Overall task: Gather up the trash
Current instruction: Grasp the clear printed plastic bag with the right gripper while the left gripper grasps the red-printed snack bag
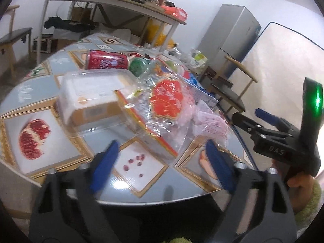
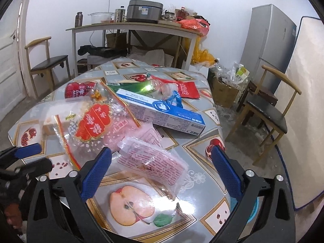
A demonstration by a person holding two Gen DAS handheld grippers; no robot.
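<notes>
Mostly wrappers litter fruit-print table (image 2: 202,85); fridge (image 2: 267,40), perhaps mattress (image 2: 303,101) behind.

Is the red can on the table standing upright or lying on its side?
On its side. In the left wrist view the red can lies lengthwise on the table, its label running sideways.

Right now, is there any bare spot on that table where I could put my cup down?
Yes: the near edge is bare, around the apple picture ahead of the right claw, and the pomegranate picture left of the left claw. The far end behind the red can also looks open. The middle is crowded: clear wrappers, toothpaste box.
</notes>
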